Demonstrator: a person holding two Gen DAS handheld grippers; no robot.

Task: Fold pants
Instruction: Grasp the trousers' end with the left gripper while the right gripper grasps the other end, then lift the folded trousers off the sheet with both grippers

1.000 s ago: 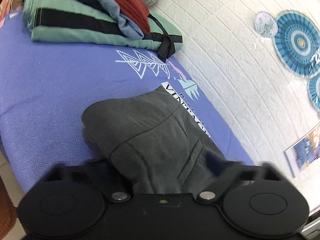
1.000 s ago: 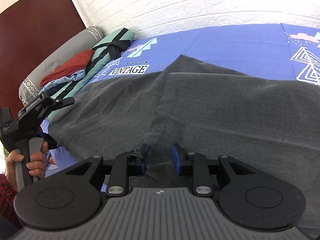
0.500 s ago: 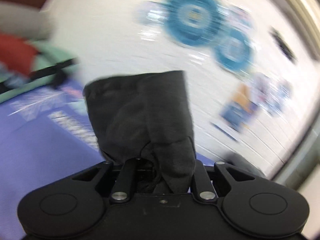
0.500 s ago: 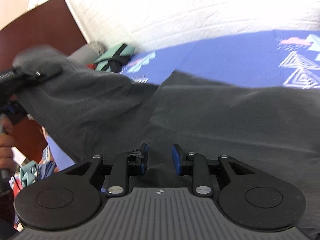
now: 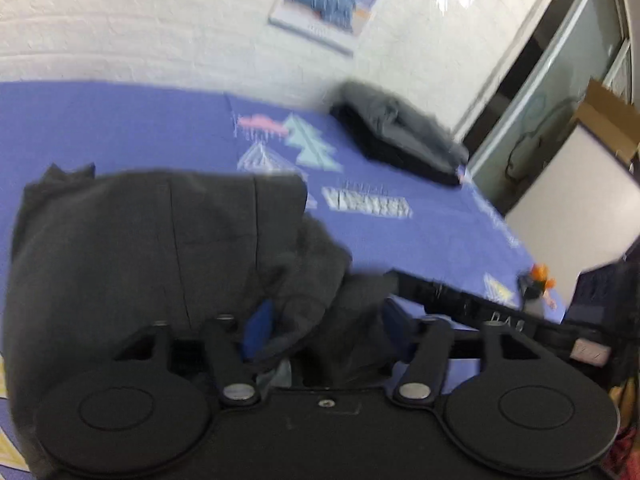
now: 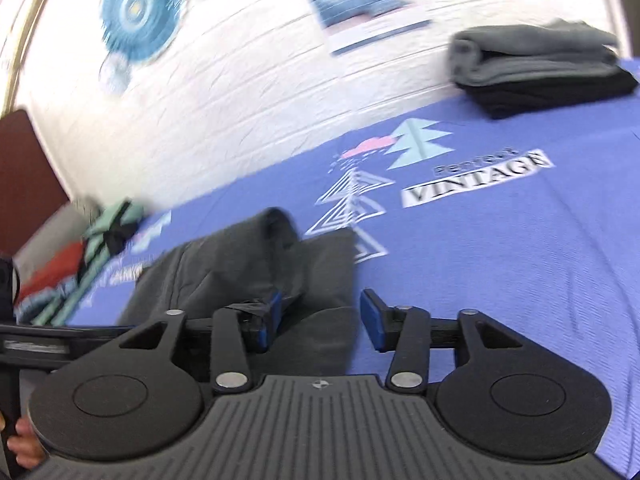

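On the purple woven bedspread point(image 6: 500, 240) printed with pale triangles and a "VINTAGE" label, the dark grey soft-weave pants point(image 6: 248, 272) lie bunched in a thick fold just short of that label. The left gripper point(image 5: 324, 322) has its blue-padded fingers spread, loose grey cloth heaped between them. The right gripper point(image 6: 320, 316) is also parted, over the fold's edge. Beyond the label, a folded grey and black clothing stack point(image 6: 540, 68) sits against the white textured wall point(image 6: 240, 80). Only the right view shows the blue paper fans point(image 6: 140, 12).
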